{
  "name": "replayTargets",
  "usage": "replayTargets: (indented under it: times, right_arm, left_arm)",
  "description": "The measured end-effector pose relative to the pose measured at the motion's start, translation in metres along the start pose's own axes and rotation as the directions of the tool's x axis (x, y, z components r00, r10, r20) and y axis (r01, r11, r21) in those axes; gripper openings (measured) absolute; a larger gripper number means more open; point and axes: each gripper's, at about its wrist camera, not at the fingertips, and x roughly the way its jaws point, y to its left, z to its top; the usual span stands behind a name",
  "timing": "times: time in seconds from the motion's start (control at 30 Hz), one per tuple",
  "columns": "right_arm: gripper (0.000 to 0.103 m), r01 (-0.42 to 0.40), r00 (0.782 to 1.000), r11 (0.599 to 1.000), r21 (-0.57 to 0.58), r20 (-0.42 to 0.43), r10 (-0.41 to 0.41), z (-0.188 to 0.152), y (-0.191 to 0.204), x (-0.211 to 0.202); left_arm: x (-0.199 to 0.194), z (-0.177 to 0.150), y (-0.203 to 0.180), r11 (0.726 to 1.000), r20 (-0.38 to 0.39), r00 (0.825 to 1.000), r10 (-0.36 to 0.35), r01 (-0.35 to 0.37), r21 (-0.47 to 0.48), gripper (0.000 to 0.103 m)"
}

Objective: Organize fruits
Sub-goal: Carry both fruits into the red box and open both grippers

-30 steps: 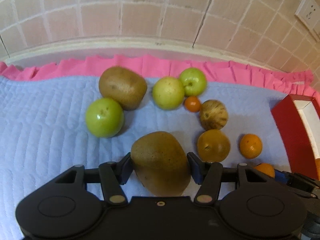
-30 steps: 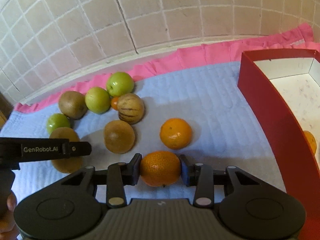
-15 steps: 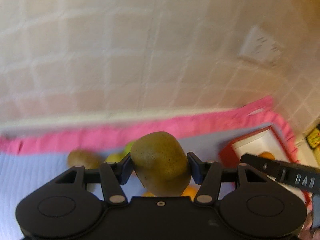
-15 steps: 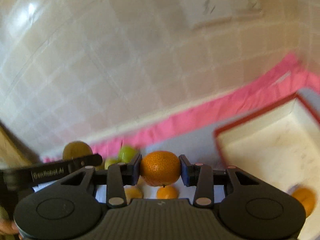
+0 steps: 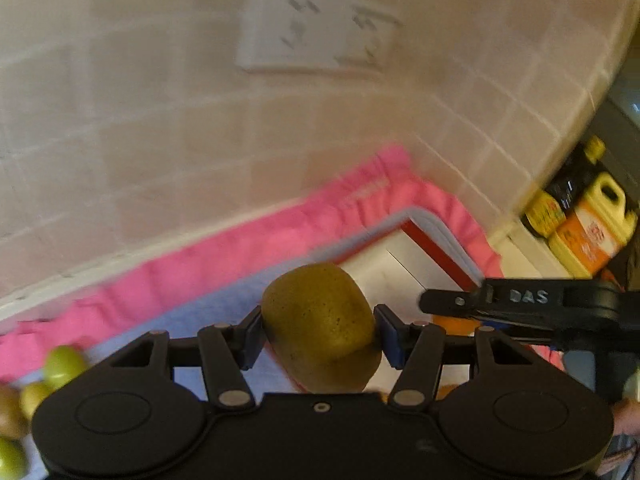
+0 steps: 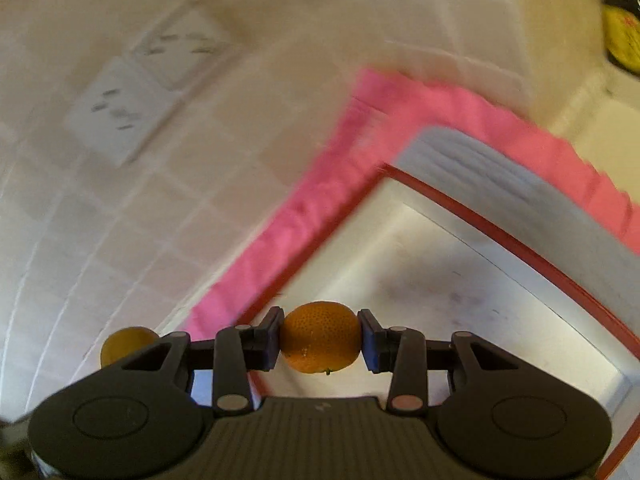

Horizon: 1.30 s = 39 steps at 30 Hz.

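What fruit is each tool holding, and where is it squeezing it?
Left tool pinches the kiwi by its two sides. Right tool pinches the orange by its sides.

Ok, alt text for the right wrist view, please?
The right gripper is shut on an orange, held above the near corner of a red box with a white inside. Behind: pink cloth and a tiled wall, blurred.

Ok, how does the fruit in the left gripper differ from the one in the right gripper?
The kiwi in the left gripper is brownish-green, oval and dull; the mandarin in the right gripper is bright orange, round and dimpled. The kiwi bulges well above its pads, while the mandarin sits about level with them. Both are clamped side to side, held near the red box.
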Motion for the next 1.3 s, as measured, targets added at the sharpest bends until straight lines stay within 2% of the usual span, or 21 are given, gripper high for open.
replayTargets:
  times: [0.1,0.33,0.5,0.7,0.8,0.9,1.0,1.3]
  right_arm:
    - [0.042,0.039,0.999,0.998,0.045,-0.019,-0.038,0.001,-0.019,0.015]
    - [0.042,0.082,0.996,0.986,0.145,-0.059,-0.074,-0.003,-0.060,0.038]
    - [0.042,0.100,0.992,0.977,0.189,-0.095,-0.083,-0.008,-0.071,0.051]
    - [0.043,0.131,0.987,0.969,0.210,-0.115,-0.108,-0.012,-0.073,0.061]
    - [0.045,0.142,0.987,0.966,0.215,-0.105,-0.122,-0.012,-0.073,0.059]
    - [0.058,0.144,0.987,0.964,0.223,-0.108,-0.123,-0.011,-0.074,0.058]
    - [0.066,0.135,0.988,0.963,0.235,-0.104,-0.113,-0.009,-0.074,0.053]
    - [0.066,0.123,0.992,0.970,0.208,-0.025,-0.121,0.003,-0.053,0.020]
  left_arm:
    - [0.028,-0.003,-0.014,0.999,-0.056,0.998,-0.040,0.041,0.025,0.068]
    - [0.070,-0.005,-0.031,0.996,-0.136,0.989,-0.056,0.066,0.068,0.068]
    - [0.090,-0.008,-0.034,0.992,-0.174,0.983,-0.058,0.075,0.097,0.068]
    - [0.107,-0.017,-0.031,0.994,-0.223,0.974,-0.046,0.068,0.089,0.069]
    - [0.108,-0.018,-0.034,0.993,-0.214,0.977,-0.011,0.036,0.114,0.067]
    - [0.102,-0.013,-0.037,0.991,-0.188,0.982,-0.012,0.037,0.128,0.080]
    - [0.098,-0.009,-0.038,0.990,-0.188,0.982,0.015,0.012,0.140,0.080]
    - [0.064,0.002,-0.022,0.992,-0.112,0.991,0.071,-0.059,0.108,0.080]
